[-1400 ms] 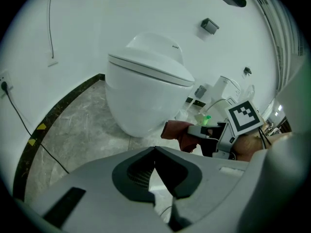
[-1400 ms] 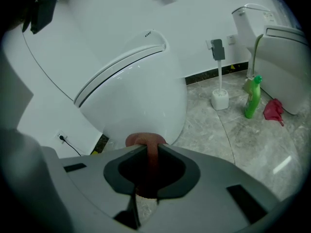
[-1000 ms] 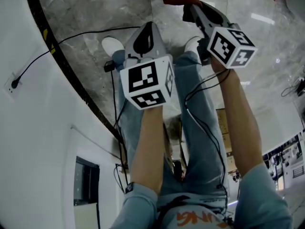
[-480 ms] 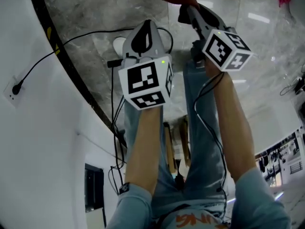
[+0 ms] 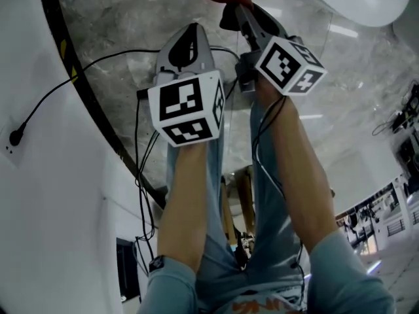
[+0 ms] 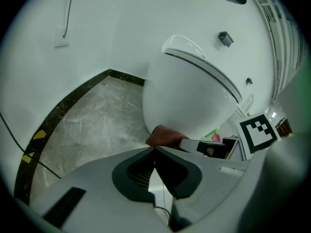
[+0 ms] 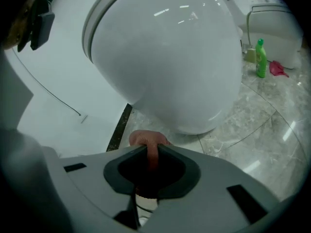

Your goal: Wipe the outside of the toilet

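Two tongs, two states. Your right tongs [image 7: 151, 149] pinch a reddish-brown cloth [image 7: 145, 140], which bulges as a soft wad past the tips. Your left tongs [image 6: 154, 149] are pressed together on nothing, with only floor [image 6: 97, 115] showing beyond them.

Position: the cloth sits low, just below the front curve of the toilet [image 7: 165, 57]. No view confirms that cloth and bowl are touching.

Step in hand, as judged: bring the wad up onto the bowl's outer wall.
- Raise the right tongs until the cloth, not the hard tips, meets the surface.
- Press lightly so the wad flattens into a broad face.
- Follow the curve in overlapping sweeps from under the rim down toward the base.
- Keep the left tongs parked to the side, clear of the sweep.

Materials:
- The toilet is white, glazed and smooth, with light streaks reflected on it. It is egg-shaped and narrows to its foot, so the cloth will likely slide easily.
- The cloth is limp and crumpled.
- The floor is grey veined polished stone, with a dark skirting strip [image 6: 73, 106] against the white wall.
- A green bottle [image 7: 261, 57] stands on the floor, well apart from the bowl.
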The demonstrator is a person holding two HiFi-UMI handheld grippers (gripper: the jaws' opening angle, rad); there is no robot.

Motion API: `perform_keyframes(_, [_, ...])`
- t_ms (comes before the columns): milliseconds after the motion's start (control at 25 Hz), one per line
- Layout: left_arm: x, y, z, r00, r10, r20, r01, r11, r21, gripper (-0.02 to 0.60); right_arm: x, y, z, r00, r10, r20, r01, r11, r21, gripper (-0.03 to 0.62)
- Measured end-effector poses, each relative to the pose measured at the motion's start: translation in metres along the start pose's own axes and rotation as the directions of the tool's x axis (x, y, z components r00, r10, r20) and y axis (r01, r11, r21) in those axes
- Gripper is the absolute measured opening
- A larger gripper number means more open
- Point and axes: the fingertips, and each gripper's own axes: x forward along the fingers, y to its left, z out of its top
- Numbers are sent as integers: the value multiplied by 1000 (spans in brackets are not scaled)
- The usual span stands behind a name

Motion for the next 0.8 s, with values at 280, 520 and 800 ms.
perform_keyframes(280, [10, 11, 13, 1000, -25, 4, 25, 1000, -11, -2, 33, -6, 8, 999, -19, 44, 15, 996, 85, 52])
perform_keyframes(520, [15, 11, 19, 999, -32, 14, 33, 998, -49, -2, 56, -9, 7, 999, -3, 32, 0, 996, 88, 52])
perform_keyframes(800, [20, 7, 22, 999, -37, 9, 37, 998, -50, -2, 56, -24, 14, 999, 3, 39, -7, 996, 87, 52])
